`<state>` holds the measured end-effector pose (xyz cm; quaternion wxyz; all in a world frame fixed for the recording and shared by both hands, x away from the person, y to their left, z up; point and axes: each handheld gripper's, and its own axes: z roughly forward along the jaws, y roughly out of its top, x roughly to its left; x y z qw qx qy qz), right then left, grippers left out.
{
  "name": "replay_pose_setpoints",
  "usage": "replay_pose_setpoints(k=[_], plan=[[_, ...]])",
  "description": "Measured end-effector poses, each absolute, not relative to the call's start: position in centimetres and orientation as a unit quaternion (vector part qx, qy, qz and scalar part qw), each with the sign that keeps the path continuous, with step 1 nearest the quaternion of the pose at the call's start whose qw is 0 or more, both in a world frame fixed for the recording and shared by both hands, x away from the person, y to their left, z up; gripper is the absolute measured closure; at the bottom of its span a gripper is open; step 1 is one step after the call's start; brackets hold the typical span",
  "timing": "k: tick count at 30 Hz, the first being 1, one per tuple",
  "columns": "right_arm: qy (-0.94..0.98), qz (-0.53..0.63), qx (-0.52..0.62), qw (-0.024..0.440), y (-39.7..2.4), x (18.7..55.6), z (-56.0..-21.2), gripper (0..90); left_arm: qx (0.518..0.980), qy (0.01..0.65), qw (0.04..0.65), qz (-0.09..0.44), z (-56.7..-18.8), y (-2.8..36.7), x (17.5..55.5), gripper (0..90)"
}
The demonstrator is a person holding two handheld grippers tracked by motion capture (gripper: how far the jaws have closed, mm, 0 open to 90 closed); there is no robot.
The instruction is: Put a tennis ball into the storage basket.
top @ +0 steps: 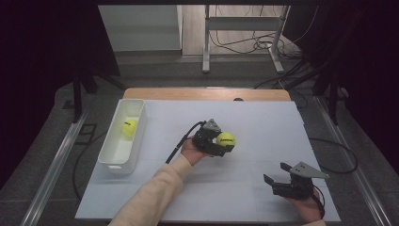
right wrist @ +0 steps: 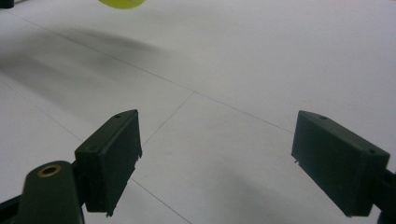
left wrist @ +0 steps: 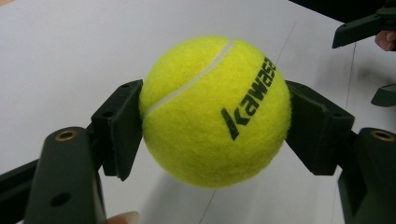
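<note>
Near the frame's centre, the left gripper (top: 221, 143) was clamped on a tennis ball (top: 226, 139); another ball (top: 130, 127) already lay in the white bin (top: 114, 157) at left. The right gripper (top: 277, 179) waited with jaws apart, so one placement probably remained.

Dim surroundings, bright white table (top: 263, 122), soft shadows, perhaps slight close-range blur

Black "KAWAS…" print – partly cut off, on yellow tennis ball (left wrist: 215, 112)
</note>
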<state>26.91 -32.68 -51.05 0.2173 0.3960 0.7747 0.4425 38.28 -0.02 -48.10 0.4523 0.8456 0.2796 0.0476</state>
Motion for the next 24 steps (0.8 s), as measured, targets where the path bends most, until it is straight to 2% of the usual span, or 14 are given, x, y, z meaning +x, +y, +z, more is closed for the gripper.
replay_pose_setpoints(k=[24], plan=[[0.775,0.442,0.395,0.216,-32.6,26.9,-51.1,16.4,0.842,0.284,0.454,0.062,-47.6,1.6,37.3,26.8]])
